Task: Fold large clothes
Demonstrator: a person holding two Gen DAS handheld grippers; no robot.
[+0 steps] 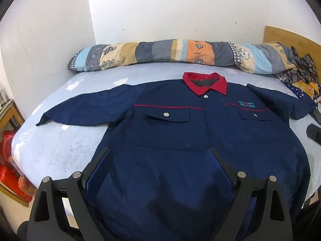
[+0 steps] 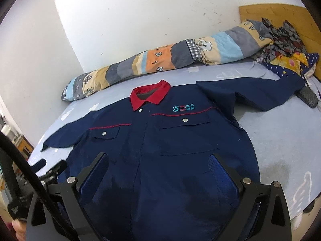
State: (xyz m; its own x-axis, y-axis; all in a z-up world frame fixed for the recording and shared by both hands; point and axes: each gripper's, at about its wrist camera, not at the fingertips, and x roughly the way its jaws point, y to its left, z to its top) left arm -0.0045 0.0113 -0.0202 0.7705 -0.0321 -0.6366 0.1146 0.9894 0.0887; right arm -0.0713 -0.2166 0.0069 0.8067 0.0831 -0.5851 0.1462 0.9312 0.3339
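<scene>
A navy work shirt with a red collar lies front up on the bed, both short sleeves spread out. Two buttoned chest pockets and red piping face up. My left gripper hangs over the shirt's lower left part with its jaws wide apart and nothing gripped. Over the lower middle of the shirt, my right gripper is also open and holds nothing. Black parts of the left gripper show at the left edge of the right wrist view.
The light blue bed sheet meets white walls. A rolled patchwork quilt lies behind the collar. Patterned clothes are heaped by the wooden headboard. A dark grey object rests near the right sleeve. Red items sit beside the bed.
</scene>
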